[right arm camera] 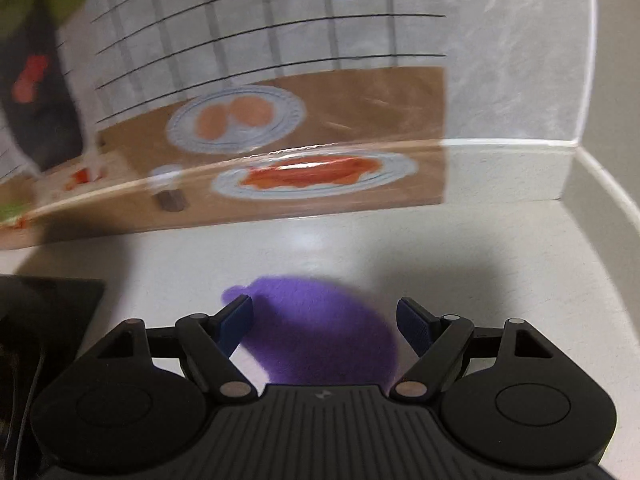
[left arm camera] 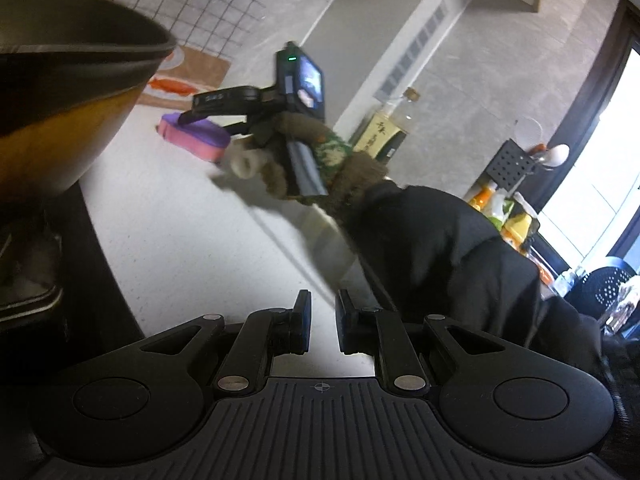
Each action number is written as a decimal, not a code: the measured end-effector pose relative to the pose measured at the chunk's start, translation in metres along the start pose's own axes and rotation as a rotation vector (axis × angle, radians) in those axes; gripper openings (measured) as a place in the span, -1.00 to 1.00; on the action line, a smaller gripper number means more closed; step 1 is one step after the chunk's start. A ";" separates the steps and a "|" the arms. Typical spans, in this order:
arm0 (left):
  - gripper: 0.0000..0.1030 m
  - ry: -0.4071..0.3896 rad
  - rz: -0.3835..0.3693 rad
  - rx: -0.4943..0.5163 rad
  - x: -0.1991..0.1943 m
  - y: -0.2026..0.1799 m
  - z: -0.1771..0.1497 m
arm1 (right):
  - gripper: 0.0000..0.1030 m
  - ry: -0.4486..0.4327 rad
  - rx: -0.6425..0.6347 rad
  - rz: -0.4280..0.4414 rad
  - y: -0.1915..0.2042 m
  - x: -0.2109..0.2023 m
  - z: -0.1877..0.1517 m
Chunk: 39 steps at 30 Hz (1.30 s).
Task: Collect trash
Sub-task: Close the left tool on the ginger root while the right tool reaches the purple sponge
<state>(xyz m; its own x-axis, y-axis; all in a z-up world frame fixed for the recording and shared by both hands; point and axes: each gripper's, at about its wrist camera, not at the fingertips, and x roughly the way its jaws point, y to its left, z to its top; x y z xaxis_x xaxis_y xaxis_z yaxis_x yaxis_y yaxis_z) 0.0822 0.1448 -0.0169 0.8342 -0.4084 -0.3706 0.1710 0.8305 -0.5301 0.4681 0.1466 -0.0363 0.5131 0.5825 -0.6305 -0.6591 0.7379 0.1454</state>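
Observation:
A purple-topped, pink-sided sponge-like pad lies on the white counter. In the left wrist view a gloved hand holds my right gripper just over that pad. The right wrist view shows the same purple pad, blurred, lying low between the fingers of my right gripper. Its jaws stand wide and the blue pads look clear of the purple pad. My left gripper hovers above the counter, its jaws a narrow gap apart with nothing between them.
A dark bowl or pan looms at the left over a black hob. A glass bottle stands by the wall. A picture of plated food leans against the tiled backsplash. A black sleeve crosses the right side.

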 end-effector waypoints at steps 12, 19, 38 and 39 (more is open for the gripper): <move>-0.70 0.034 0.107 0.042 -0.022 -0.008 -0.019 | -0.72 0.015 0.050 -0.030 0.027 -0.092 -0.045; -0.70 0.074 0.119 0.115 -0.026 -0.029 -0.039 | -0.76 -0.006 -0.013 -0.108 0.032 -0.181 -0.109; -0.61 0.058 0.412 0.396 -0.021 -0.068 -0.068 | 0.16 -0.122 -0.034 -0.323 0.046 -0.213 -0.193; -0.55 0.055 0.410 0.396 -0.022 -0.067 -0.070 | 0.16 -0.118 -0.029 -0.326 0.046 -0.213 -0.194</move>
<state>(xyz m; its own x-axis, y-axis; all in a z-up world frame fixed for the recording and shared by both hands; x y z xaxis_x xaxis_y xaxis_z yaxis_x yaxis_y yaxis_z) 0.0162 0.0717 -0.0266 0.8469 -0.0334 -0.5307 0.0315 0.9994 -0.0127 0.2218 -0.0095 -0.0435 0.7584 0.3544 -0.5470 -0.4644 0.8827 -0.0721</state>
